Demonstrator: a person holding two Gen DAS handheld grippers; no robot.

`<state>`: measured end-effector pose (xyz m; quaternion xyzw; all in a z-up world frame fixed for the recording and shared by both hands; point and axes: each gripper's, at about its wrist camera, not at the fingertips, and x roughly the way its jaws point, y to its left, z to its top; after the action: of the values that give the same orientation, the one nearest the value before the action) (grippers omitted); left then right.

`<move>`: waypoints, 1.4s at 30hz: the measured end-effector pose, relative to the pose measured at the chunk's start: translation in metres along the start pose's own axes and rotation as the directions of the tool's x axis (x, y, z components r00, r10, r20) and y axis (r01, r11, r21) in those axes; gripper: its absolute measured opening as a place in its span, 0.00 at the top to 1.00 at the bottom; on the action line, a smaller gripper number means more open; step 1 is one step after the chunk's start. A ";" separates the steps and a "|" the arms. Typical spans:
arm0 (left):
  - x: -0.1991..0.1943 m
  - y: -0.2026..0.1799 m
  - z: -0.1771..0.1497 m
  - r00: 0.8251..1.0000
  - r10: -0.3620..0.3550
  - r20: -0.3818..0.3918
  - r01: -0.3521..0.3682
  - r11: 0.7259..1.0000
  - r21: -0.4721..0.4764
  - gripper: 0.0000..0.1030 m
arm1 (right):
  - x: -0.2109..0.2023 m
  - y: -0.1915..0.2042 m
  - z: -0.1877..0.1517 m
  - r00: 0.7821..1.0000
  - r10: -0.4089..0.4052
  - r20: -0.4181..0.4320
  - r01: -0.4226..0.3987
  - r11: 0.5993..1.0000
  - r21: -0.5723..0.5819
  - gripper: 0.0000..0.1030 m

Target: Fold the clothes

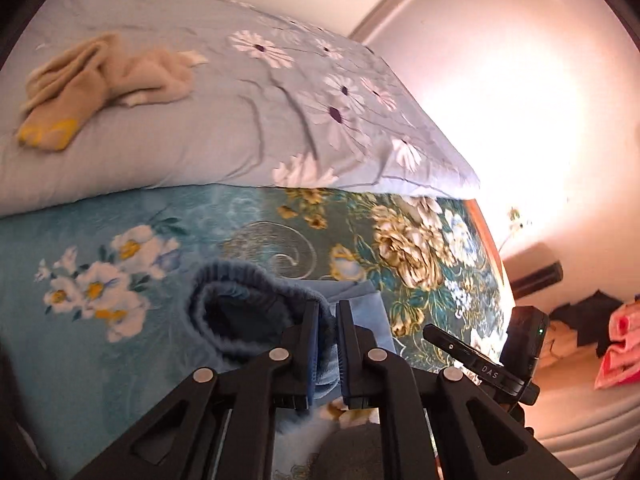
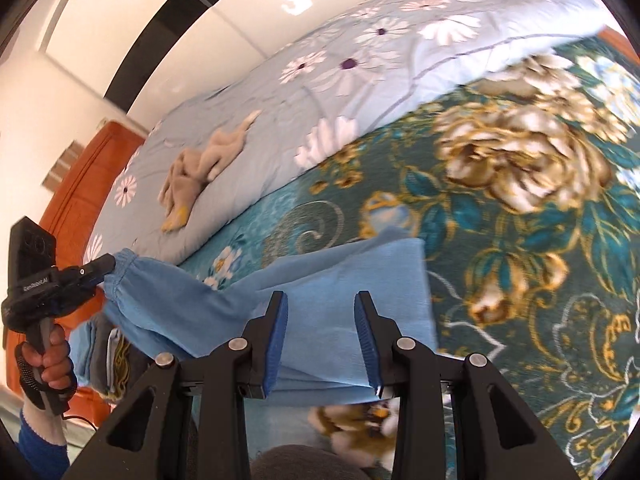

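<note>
My left gripper (image 1: 328, 344) pinches the elastic waistband of the blue trousers (image 2: 336, 304), lifting it off the floral bed (image 2: 520, 280). My right gripper (image 2: 322, 340) hangs over the folded leg, jaws spread.

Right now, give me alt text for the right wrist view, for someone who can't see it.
The right tongs stand open over a light blue garment spread on a teal floral blanket. At left, the left tongs pinch the garment's elastic waistband. Behind, a beige garment lies crumpled on a pale blue daisy-print quilt.
</note>
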<state>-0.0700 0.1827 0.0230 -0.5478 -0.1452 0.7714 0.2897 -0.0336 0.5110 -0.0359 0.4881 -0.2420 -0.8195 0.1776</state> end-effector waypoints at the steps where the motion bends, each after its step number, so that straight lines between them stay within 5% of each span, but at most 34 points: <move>1: 0.017 -0.013 0.001 1.000 -0.004 -0.031 0.004 1.000 0.027 0.91 | -0.003 -0.009 -0.001 1.000 -0.004 0.004 0.004 1.000 0.019 0.66; 5: 0.087 -0.051 -0.008 0.987 0.000 -0.162 0.017 0.994 0.106 0.92 | -0.011 -0.036 -0.009 1.000 -0.014 0.011 0.013 0.997 0.072 0.66; 11: 0.149 -0.058 -0.023 0.951 0.020 -0.307 0.004 0.997 0.076 0.91 | -0.006 -0.052 -0.017 1.000 -0.009 -0.018 0.011 0.995 0.099 0.66; 15: 0.133 -0.050 -0.011 0.956 -0.028 -0.291 0.031 0.999 0.007 0.84 | 0.006 -0.038 -0.014 0.999 0.030 -0.043 -0.028 0.998 0.053 0.65; 17: 0.112 -0.033 -0.011 0.969 0.002 -0.247 -0.006 1.000 -0.018 0.57 | 0.016 -0.027 -0.009 0.996 0.055 -0.073 -0.054 0.998 0.013 0.65; 18: 0.101 -0.024 -0.012 0.974 0.020 -0.226 -0.028 0.999 -0.032 0.53 | 0.024 -0.019 -0.005 0.993 0.065 -0.096 -0.067 0.998 -0.018 0.65; 23: 0.053 0.019 -0.019 0.982 0.120 -0.143 -0.134 0.987 -0.087 0.50 | 0.069 0.003 0.014 0.984 0.052 -0.170 -0.070 0.992 -0.100 0.63; 32: 0.087 -0.011 -0.064 0.946 0.213 -0.245 -0.183 0.973 0.141 0.50 | 0.130 -0.007 0.042 0.962 0.036 -0.269 -0.038 0.999 -0.004 0.62; 33: 0.093 -0.017 -0.067 0.942 0.220 -0.253 -0.182 0.969 0.165 0.50 | 0.133 -0.007 0.043 0.960 0.032 -0.278 -0.035 0.999 -0.006 0.68; 34: 0.099 -0.023 -0.070 0.939 0.228 -0.259 -0.182 0.965 0.190 0.50 | 0.131 -0.007 0.043 0.959 0.049 -0.278 -0.049 0.999 0.006 0.91; 42: 0.141 -0.045 -0.086 0.913 0.315 -0.260 -0.226 0.920 0.320 0.50 | 0.119 -0.008 0.048 0.953 0.136 -0.271 -0.119 0.990 0.079 0.90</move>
<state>-0.0099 0.2959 -0.0906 -0.6284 0.0914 0.7226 0.2733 -0.1316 0.4661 -0.1058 0.5860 -0.2711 -0.7226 0.2468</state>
